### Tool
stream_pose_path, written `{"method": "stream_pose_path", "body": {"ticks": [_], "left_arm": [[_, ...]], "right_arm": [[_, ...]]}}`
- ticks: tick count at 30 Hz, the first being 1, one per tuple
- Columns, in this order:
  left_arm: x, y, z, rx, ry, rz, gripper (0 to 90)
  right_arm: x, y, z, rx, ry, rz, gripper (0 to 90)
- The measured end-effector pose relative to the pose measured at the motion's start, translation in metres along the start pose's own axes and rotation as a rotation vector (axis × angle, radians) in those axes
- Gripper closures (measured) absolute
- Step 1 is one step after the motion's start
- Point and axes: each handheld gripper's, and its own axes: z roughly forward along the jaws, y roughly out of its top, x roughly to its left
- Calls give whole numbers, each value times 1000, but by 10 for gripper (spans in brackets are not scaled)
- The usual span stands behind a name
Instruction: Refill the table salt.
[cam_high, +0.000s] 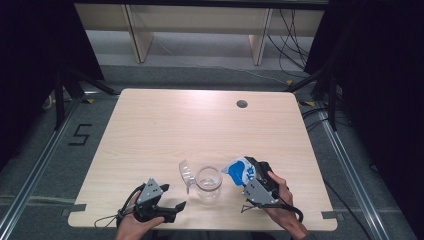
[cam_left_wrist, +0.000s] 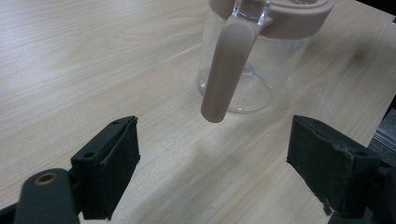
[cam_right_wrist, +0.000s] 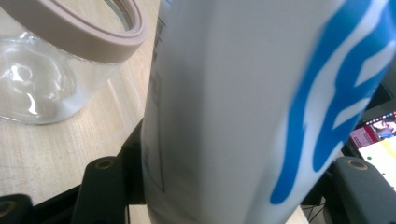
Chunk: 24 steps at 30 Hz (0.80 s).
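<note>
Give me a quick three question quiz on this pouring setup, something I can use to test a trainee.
1. What does the right gripper hold?
2. True or false: the left gripper is clamped on the pitcher handle.
3. Which way does the carton lean: A toward the pitcher, B away from it?

Key: 1. A white and blue carton. 2. False; its jaws stand open short of the handle. 3. A.

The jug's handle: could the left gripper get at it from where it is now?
Probably yes. The left gripper is open, and the handle of the jug hangs just ahead with bare table between. The right gripper's carton is on the far side.
</note>
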Motion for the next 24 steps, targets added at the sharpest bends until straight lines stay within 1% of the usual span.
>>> {"method": "stream_pose_path", "body": {"ticks": [1, 2, 3, 4, 6, 7, 8, 10, 11, 12, 14, 16, 17, 18, 20, 21, 22, 23, 24], "left_arm": [[0, 0, 0, 0, 0, 0, 161], [0, 0, 0, 1, 0, 1, 161], [0, 0, 1, -3, -1, -3, 162], [0, 0, 1, -4, -3, -4, 162], [0, 0, 1, -4, -3, -3, 162], [0, 0, 0, 0, 0, -1, 162], [0, 0, 0, 0, 0, -2, 162], [0, 0, 1, -4, -3, -5, 162], [0, 0, 1, -4, -2, -6, 161], [0, 0, 1, -6, -8, -4, 162], [0, 0, 1, -2, -6, -3, 162], [-1, 0, 2, -9, -5, -23, 162], [-1, 0, 2, -9, -5, -22, 161], [-1, 0, 2, -9, -4, -24, 162], [0, -1, 2, -10, -3, -15, 161], [0, -1, 2, -10, -2, -22, 161], [0, -1, 2, -10, -3, -21, 162], [0, -1, 2, -10, -2, -21, 162], [0, -1, 2, -9, -2, -22, 162]], "right_arm": [[-1, 0, 1, -3, 1, -35, 394], [0, 0, 1, 5, 1, -27, 394], [0, -1, 2, 5, -3, -33, 394], [-1, -1, 4, -1, -2, -59, 395], [-2, -1, 4, 3, -2, -67, 395], [-1, -1, 4, 7, -3, -55, 395], [-2, -2, 5, 4, -12, -65, 395], [-3, -2, 7, 1, -18, -69, 396], [-4, -2, 8, 1, -19, -90, 396], [-7, -2, 9, -8, -20, -123, 396], [-7, -2, 11, -8, -22, -126, 396], [-8, -2, 12, -8, -26, -125, 397], [-9, -2, 13, -12, -27, -137, 397], [-8, -3, 13, -6, -30, -116, 398], [-11, -3, 15, -19, -42, -144, 398], [-13, -2, 15, -22, -42, -170, 398], [-16, -2, 15, -30, -52, -210, 398], [-13, -3, 16, -22, -51, -163, 398], [-15, -3, 17, -32, -45, -188, 398]]}}
